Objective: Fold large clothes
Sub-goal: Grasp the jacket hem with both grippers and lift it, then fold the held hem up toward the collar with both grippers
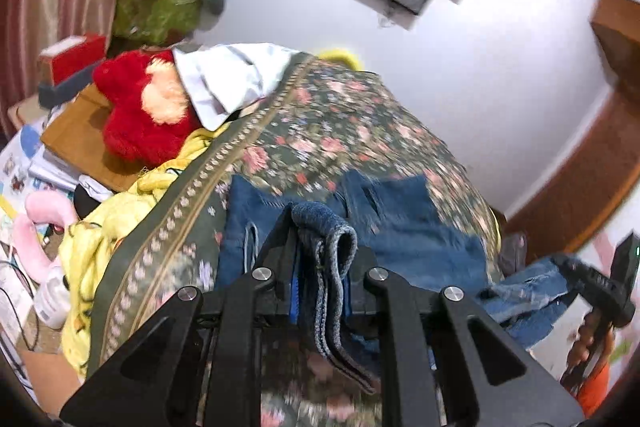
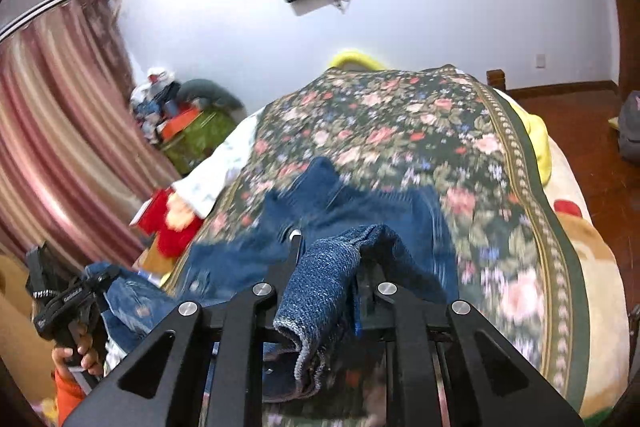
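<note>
We have the jeans [image 1: 404, 227] spread on the floral bedspread [image 1: 340, 131], which we take as our landmark: the denim lies across its near end, with one bunched part hanging off the near edge toward the other hand. Our left gripper [image 1: 320, 247] is pinched tight on a doubled hem of the denim, the thick fold standing up between the jaws and draping back over them; our right gripper [image 2: 332, 259] is likewise clamped on a rolled hem, which flops over the fingers toward the camera. Judging by how the fabric sits, these jeans will handle as heavy and fairly stiff: the hems hold their fold rather than collapsing, the weave looks coarse enough not to slip, and nothing about them is fragile. We think the hems or the waistband are the sensible places to hold, since the seams there are thick and will carry the weight without stretching. Beside the bedspread's far left corner lies a red plush toy [image 1: 140, 115]. A few pale letters show on the opposite hand's device, too blurred to read.
</note>
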A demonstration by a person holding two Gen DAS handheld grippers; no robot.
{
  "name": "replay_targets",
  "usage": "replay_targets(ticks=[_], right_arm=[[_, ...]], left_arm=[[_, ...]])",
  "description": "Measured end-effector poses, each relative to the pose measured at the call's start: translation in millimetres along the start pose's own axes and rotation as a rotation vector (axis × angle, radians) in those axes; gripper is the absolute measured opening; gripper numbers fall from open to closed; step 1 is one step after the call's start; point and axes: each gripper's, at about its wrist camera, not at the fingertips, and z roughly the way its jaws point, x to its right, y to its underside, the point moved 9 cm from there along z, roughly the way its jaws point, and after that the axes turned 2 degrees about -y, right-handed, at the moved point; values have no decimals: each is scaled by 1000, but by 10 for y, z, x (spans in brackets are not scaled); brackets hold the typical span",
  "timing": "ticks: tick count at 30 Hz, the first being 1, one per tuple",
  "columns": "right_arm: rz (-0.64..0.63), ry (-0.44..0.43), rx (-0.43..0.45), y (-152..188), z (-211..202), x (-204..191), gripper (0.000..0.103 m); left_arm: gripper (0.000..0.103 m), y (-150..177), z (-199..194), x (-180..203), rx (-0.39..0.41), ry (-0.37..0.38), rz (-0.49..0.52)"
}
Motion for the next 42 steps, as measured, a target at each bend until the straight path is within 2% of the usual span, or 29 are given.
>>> replay_targets(ticks=[3, 6, 11, 16, 20, 22, 27, 31, 33, 34, 35, 36, 37, 38, 42], right_arm=[[20, 19, -14, -188, 344, 106, 16], [4, 61, -31, -310, 694, 192, 16], [-9, 116, -82, -370, 1254, 344, 16], [-3, 150, -153, -290, 1739, 571, 16], [-1, 169, -244, -74, 2061, 810, 16], [-1, 149, -286, 33, 2141, 917, 16], [19, 31, -360, 86, 2063, 986, 19], [14, 8, -369, 28, 1861, 984, 19], [-5, 72, -319, -94, 1689, 1049, 19], [-28, 170, -266, -203, 1542, 1152, 19], [-42, 232, -235, -280, 1439, 1220, 19], [-53, 273, -212, -342, 1328, 1273, 19], [-64, 278, -199, -392, 1193, 1289, 19], [-69, 264, -197, -408, 1113, 1277, 19], [-124, 239, -185, -384, 805, 1120, 19]], left_arm=[[15, -145, 333, -108, -17, -25, -45], [15, -220, 653, -162, -35, -72, -48], [15, -250, 1200, -284, -100, -132, -56], [16, -228, 1689, -396, -153, -186, -15], [19, -48, 2064, -518, -229, -244, 41], [22, 38, 2167, -581, -253, -264, 59], [23, 108, 2245, -615, -279, -274, 96], [23, 123, 2220, -586, -309, -282, 146], [24, 136, 2202, -548, -323, -302, 202], [25, 140, 2172, -532, -331, -315, 228], [31, 131, 2113, -503, -335, -336, 252], [42, 101, 2049, -486, -327, -354, 263], [49, 49, 1961, -462, -310, -375, 275], [61, -47, 1816, -422, -268, -402, 291], [67, -346, 1350, -223, -147, -389, 352]])
